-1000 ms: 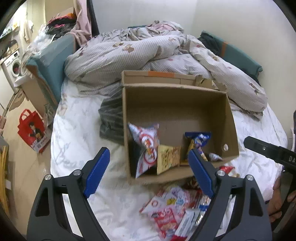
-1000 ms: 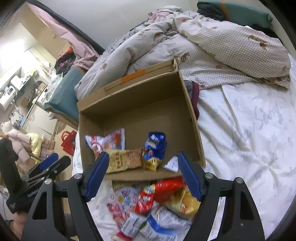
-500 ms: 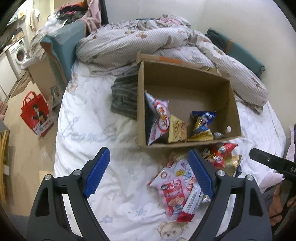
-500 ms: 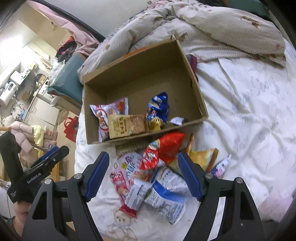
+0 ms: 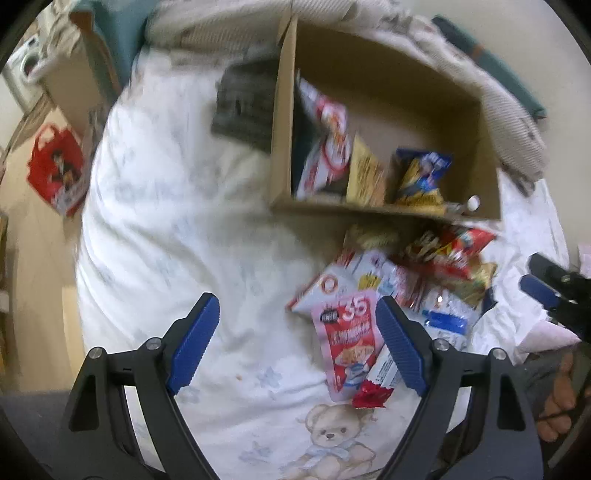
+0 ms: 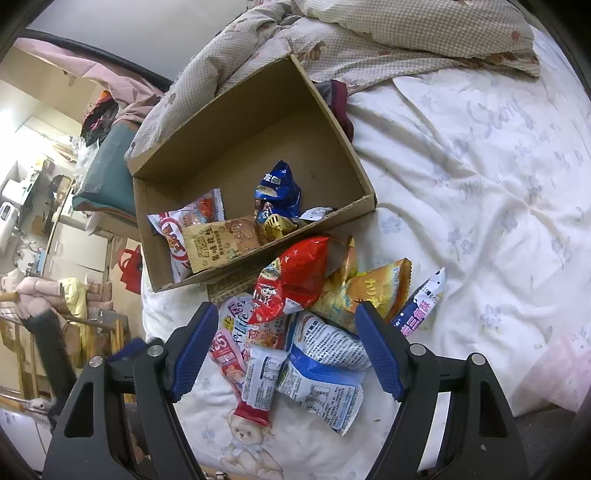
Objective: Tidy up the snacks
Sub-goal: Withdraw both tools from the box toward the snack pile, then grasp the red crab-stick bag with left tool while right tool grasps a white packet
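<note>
White bedding printed with flowers and a teddy bear (image 6: 240, 439) covers the bed (image 6: 480, 192); a rumpled checked duvet (image 6: 369, 33) lies behind. On it I see a cardboard box (image 6: 343, 147), already holding a few packets along its near wall.

My right gripper (image 6: 286, 349) points steeply down over the loose snack pile (image 6: 314, 317), which lies just outside the box's near wall. Its blue pads stand wide apart, grasping nothing; a white-and-blue packet (image 6: 321, 369) sits between them, below, untouched.

My left gripper (image 5: 297, 341) also tilts down, released and empty. Most of the pile lies beyond its right finger; a pink packet marked 35 (image 5: 349, 339) lies just inside that finger. This view is blurred.

Topmost in the pile is a red bag (image 6: 295, 280), beside a yellow-orange bag (image 6: 373, 291).
</note>
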Motion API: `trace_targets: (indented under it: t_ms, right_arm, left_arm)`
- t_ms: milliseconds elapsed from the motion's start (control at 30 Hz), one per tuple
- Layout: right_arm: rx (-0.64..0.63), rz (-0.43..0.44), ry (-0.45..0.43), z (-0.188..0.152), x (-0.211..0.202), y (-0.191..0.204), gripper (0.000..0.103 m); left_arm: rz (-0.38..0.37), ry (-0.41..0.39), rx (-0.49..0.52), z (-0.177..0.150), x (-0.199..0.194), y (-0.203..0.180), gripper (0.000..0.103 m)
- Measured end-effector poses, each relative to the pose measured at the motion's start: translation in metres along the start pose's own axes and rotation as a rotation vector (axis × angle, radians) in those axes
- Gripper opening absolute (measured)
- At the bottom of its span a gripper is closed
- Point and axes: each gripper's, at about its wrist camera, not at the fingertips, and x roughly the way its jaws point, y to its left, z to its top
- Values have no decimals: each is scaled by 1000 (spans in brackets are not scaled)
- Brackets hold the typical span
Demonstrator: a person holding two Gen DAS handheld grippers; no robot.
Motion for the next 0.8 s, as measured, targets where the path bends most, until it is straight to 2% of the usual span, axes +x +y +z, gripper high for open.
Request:
trace_targets:
  t_ms: [100,167,267,400,467,500,567,633,700,733,800]
  right_arm:
    - [-5,0,1,0,1,1,79]
    - [-5,-2,-2,1,1,1,79]
    - [1,4,-5,1,0,0,79]
    - [-4,-4,2,0,2,-1,79]
    - [2,-5,5,0,3,-3,79]
    - [6,-7,6,0,3,-3,79]
    - [8,-4,9,0,4,-3,79]
    - [-2,-2,10,0,5,0,79]
    - [-19,-8,9,-1,5,2,79]
    - [-25,-11,9,-2,5,3,79]
    - [-32,-12,11,-2,6,5,79]
  left_arm:
    - [20,80,-36,-13,29,-9,84]
    - [-8,131,-44,-20,47,-19,84]
    - [-2,154,-54,-25,63,-26,84]
    - [-24,221,-127,-35,84,-25,84]
    - [-15,208,-110,-39,84,-28,84]
    - [-13,199,-90,-40,83,-31,81]
    - [-36,197,-64,-43,81,-34,69]
    - [-66,201,-47,-42,79,-37,52]
    - [-56,206,-22,-41,76,-41,50]
    - [-47,211,-7,-41,75,-44,41]
    - [-48,226,5,-40,72,-44,33]
